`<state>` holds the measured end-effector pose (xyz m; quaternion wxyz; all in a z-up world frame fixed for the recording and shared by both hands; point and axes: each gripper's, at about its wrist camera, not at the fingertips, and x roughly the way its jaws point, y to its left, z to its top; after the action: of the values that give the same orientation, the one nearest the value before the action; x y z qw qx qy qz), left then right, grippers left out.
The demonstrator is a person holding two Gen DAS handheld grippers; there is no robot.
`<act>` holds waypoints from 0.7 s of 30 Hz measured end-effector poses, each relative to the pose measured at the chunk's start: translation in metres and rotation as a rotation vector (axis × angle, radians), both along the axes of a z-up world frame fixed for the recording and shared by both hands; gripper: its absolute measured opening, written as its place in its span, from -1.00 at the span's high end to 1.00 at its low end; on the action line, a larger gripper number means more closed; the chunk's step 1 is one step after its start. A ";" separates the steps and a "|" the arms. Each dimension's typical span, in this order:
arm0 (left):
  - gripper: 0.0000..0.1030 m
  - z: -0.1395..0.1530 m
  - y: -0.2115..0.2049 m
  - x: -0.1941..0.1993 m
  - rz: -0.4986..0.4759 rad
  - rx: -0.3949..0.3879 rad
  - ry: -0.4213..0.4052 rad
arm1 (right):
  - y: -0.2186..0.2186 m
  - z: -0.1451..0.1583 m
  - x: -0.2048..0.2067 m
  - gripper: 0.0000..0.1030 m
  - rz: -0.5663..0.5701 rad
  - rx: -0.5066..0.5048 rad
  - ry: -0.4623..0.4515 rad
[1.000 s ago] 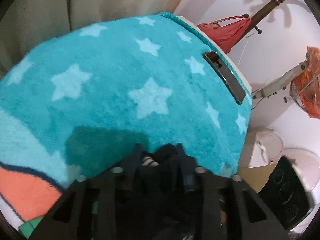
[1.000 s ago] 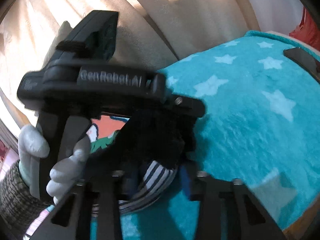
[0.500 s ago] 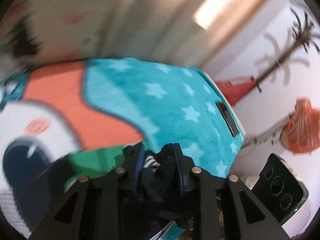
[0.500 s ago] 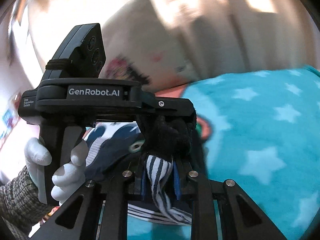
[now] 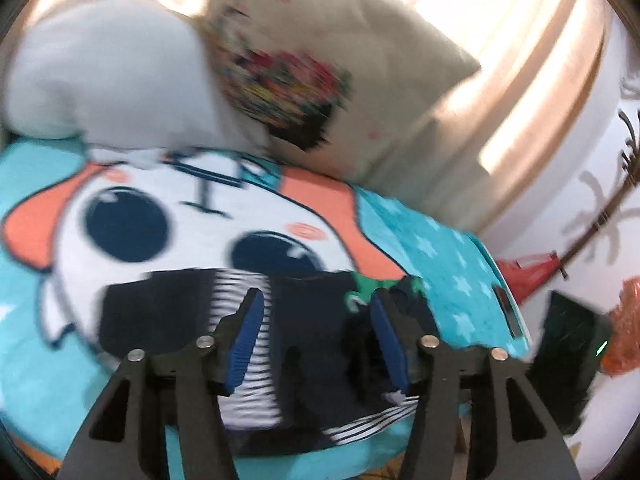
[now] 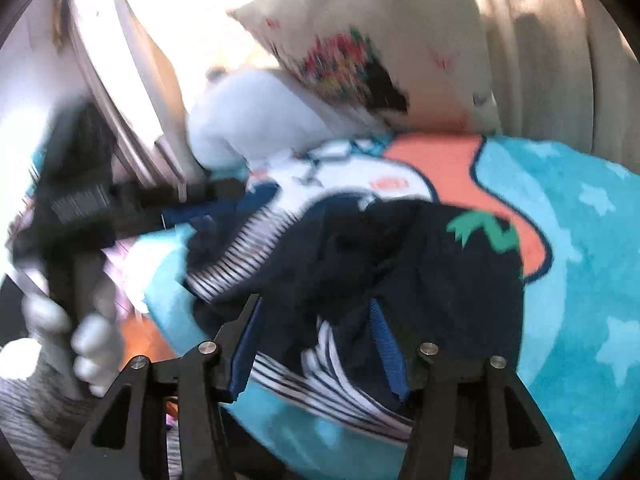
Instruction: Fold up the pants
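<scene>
**Clerk:** Item one, location?

**Operator:** Pants (image 6: pixel 420 264), dark navy with striped white-and-navy trim. I see them lying bunched on the teal star blanket (image 6: pixel 592 280), partly over its cartoon face print (image 5: pixel 168 224). One layer is already thrown back over another, unevenly.

**Clerk:** Tools?

**Operator:** Left gripper (image 5: pixel 318 336): jaws spread wide, nothing between them, fabric lying below. Right gripper (image 6: pixel 314 344): jaws likewise wide apart, poised over the near striped edge, clasping nothing that I can make out. Both views are motion-blurred.

**Clerk:** Handling properties?

**Operator:** My judgement: light, soft knit, entirely limp. It will sag and crumple wherever I do not support it, and drag on the plush blanket rather than slide.

**Clerk:** Recommended hold?

**Operator:** I would pinch the striped trim (image 6: pixel 236 256) or a hem corner, both layers together, one gripper at each end of the same edge, so the fold line stays straight.

**Clerk:** Bystanders?

**Operator:** Printed pillow (image 5: pixel 320 64), grey cushion (image 5: pixel 104 80), well behind.
</scene>
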<state>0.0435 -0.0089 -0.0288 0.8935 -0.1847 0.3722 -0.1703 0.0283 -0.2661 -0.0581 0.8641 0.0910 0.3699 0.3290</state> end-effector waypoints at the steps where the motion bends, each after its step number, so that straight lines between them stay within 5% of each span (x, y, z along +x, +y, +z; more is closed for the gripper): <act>1: -0.07 -0.001 0.008 -0.004 0.026 0.001 -0.007 | -0.005 0.007 -0.001 -0.13 -0.005 0.034 -0.004; 5: -0.08 -0.003 0.037 -0.011 0.113 0.008 -0.025 | -0.022 0.022 0.014 -0.07 -0.129 0.093 0.008; 7: -0.08 -0.006 0.045 -0.013 0.131 0.009 -0.020 | -0.017 0.013 0.027 0.35 -0.155 0.082 0.054; 11: -0.08 -0.011 0.066 -0.023 0.183 0.020 -0.012 | 0.012 -0.017 0.049 0.35 -0.111 0.092 0.167; 15: -0.32 -0.013 0.086 -0.034 0.242 0.054 -0.015 | 0.031 -0.041 0.056 0.30 -0.129 0.056 0.215; 21: -0.35 -0.027 0.107 -0.037 0.265 0.027 0.016 | 0.021 -0.025 0.048 0.23 -0.160 0.073 0.203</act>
<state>0.0064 0.0983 -0.0558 0.9075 -0.2217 0.3539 -0.0441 0.0762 -0.2454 -0.0826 0.8418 0.1844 0.4349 0.2612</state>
